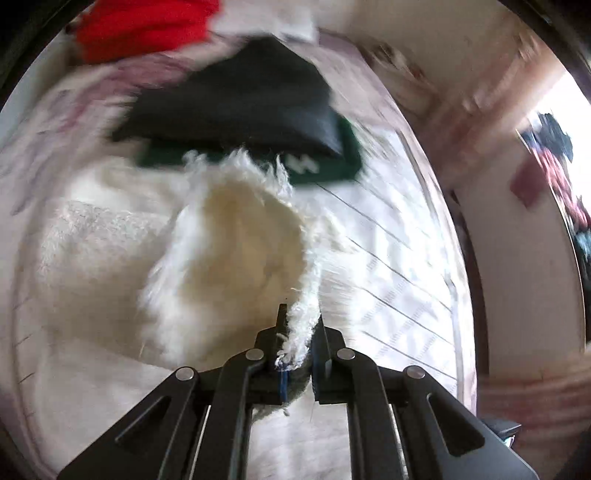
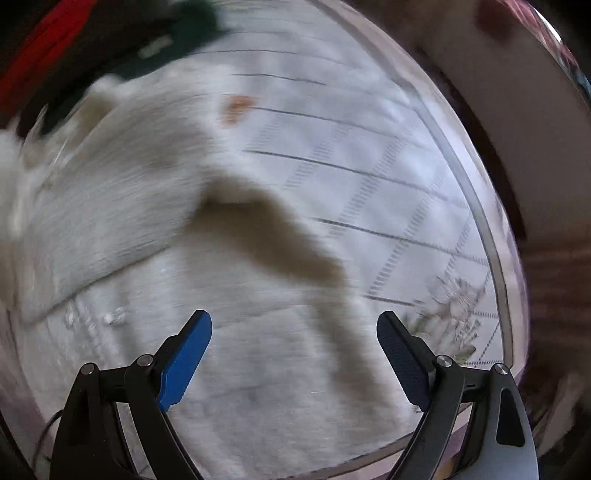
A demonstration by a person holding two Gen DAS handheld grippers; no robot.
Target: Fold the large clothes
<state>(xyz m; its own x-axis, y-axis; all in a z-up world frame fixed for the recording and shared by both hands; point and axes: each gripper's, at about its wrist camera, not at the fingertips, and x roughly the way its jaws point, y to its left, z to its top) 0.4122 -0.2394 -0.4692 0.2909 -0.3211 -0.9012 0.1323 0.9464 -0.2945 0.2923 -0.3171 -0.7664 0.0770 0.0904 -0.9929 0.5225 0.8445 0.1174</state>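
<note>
The left hand-held gripper [image 1: 300, 325] is clamped tight on a fuzzy edge of the white fleece garment [image 1: 229, 236], the fabric pinched between its two fingers and rising ahead of it in a cream-coloured fold with a shaggy fringe. The rest of that garment spreads low and to the left across the bed [image 1: 399, 258], whose white cover carries thin dark lines. On the far side of the bed sits a folded black garment [image 1: 243, 99] stacked on a folded green garment [image 1: 332, 166] with white lettering, and further back at the far left there's a red garment [image 1: 140, 29]; all blurred. Over to the right wrist view: the right hand-held gripper [image 2: 294, 330] hangs with its jaws spread wide apart, blue pads [image 2: 184, 360] showing, nothing between them. Below it the white fleece garment [image 2: 122, 206] lies flat on the bed [image 2: 369, 147], filling the near and left part of the view, with a dark shadow falling across it. A small orange-brown mark [image 2: 236, 105] shows at the garment's far edge. The picture is smeared, so finer detail is hard to read.
</note>
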